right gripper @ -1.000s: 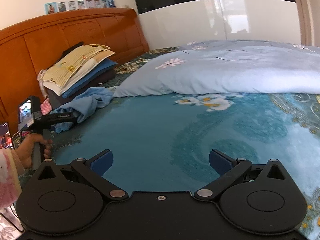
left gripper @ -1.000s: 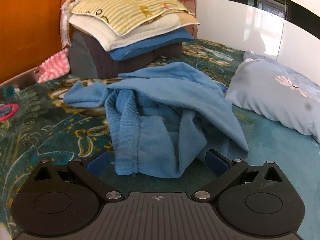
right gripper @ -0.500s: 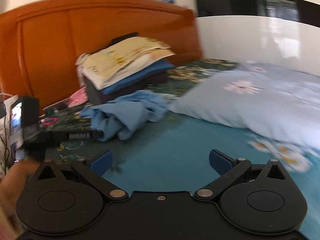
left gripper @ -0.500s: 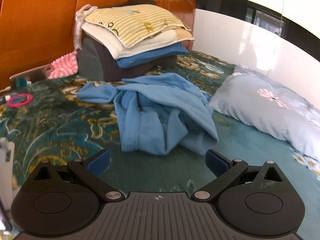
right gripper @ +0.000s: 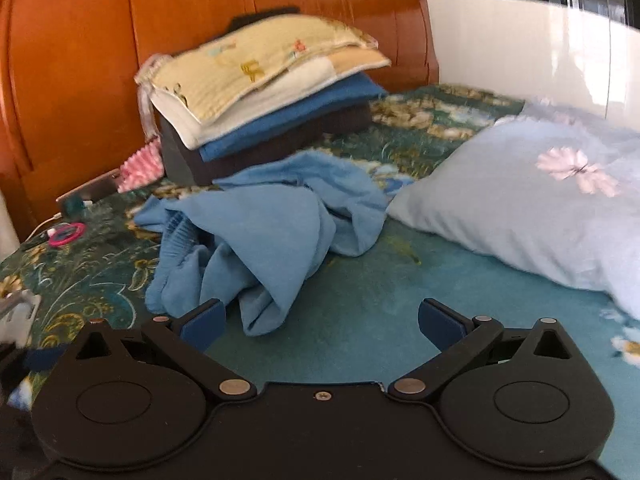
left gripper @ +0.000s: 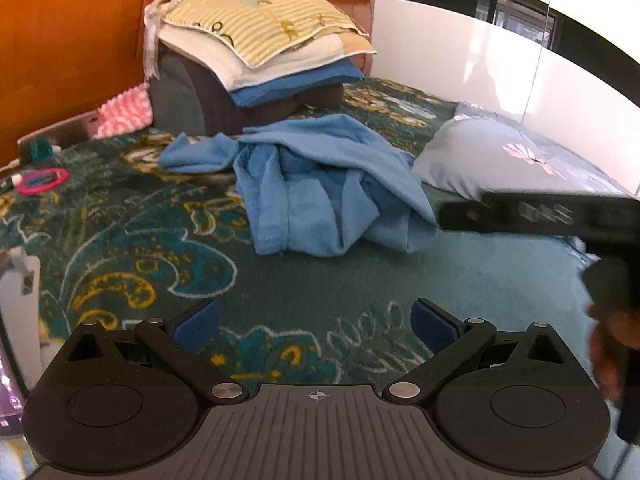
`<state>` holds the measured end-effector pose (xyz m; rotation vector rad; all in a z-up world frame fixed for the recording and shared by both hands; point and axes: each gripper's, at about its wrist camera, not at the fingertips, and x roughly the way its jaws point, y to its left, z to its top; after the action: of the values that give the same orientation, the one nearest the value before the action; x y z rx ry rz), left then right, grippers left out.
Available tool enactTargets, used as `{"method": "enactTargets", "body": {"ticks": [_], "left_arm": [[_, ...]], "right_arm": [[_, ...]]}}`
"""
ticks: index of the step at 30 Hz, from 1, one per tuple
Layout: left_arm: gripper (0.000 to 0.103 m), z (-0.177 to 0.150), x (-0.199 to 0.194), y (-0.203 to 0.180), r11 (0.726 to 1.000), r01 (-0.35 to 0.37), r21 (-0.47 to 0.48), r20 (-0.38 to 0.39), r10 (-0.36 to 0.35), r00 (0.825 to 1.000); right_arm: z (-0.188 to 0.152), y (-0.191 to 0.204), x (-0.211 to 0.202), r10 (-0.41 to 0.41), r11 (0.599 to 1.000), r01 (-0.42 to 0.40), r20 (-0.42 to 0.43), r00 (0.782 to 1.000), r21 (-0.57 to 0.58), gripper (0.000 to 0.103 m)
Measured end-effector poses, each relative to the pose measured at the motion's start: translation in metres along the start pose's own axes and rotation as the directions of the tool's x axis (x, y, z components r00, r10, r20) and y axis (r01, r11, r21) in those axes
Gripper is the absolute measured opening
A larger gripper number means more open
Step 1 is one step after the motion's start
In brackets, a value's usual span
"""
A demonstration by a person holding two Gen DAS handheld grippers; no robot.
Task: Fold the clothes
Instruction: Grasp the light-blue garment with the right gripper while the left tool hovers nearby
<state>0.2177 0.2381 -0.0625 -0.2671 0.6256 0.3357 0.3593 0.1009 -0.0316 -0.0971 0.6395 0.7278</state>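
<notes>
While both sets of jaws stand spread and empty, the crumpled blue garment (right gripper: 264,240) lies ahead on the bed (right gripper: 380,320), nearer the right gripper (right gripper: 320,320) than the left gripper (left gripper: 316,324).

garment (left gripper: 320,184) on bed (left gripper: 320,300) | stack (left gripper: 260,60) behind | pillow (left gripper: 520,160) right

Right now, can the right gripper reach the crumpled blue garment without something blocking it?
Probably yes. The right gripper is open, and the blue garment lies just ahead on the bedspread, with nothing between them.
</notes>
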Motion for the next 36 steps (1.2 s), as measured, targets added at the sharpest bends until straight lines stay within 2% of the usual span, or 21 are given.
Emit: {"method": "enactTargets", "body": {"ticks": [6,12,14,18,22,25,33,36], "left_arm": [[0.103,-0.006,0.003,0.001,1.0,0.025,-0.003,-0.008,-0.025,1.0],[0.103,-0.008,0.004,0.0,0.999,0.04,0.001,-0.013,-0.04,0.999],[0.103,-0.009,0.005,0.0,0.999,0.041,0.001,-0.015,-0.041,0.999],[0.103,-0.011,0.005,0.0,0.999,0.041,0.005,-0.015,-0.041,0.999],[0.103,-0.011,0.006,0.001,0.999,0.042,0.004,-0.014,-0.042,0.999],[0.103,-0.012,0.006,0.001,0.999,0.038,0.01,-0.009,-0.038,0.999],[0.103,-0.013,0.005,-0.003,1.0,0.009,0.022,-0.007,-0.009,1.0],[0.103,-0.012,0.007,-0.004,1.0,-0.001,0.026,-0.015,0.001,1.0]], "right_arm": [[0.004,0.012,0.038,-0.006,1.0,0.006,-0.066,0.998,-0.01,0.102],[0.005,0.016,0.059,0.014,1.0,-0.013,-0.091,0.996,0.017,0.088],[0.005,0.016,0.064,0.012,1.0,-0.01,-0.095,0.995,0.026,0.077],[0.007,0.011,0.068,0.02,0.997,-0.012,-0.104,0.994,0.077,0.037],[0.008,0.009,0.067,0.037,0.994,-0.027,-0.095,0.995,0.106,0.012],[0.011,0.01,0.057,0.036,0.993,-0.029,-0.059,0.998,0.113,0.006],[0.022,-0.007,0.009,0.019,0.985,-0.029,0.061,0.998,0.168,0.002],[0.024,-0.017,0.0,0.021,0.977,-0.035,0.068,0.997,0.208,0.001]]}}
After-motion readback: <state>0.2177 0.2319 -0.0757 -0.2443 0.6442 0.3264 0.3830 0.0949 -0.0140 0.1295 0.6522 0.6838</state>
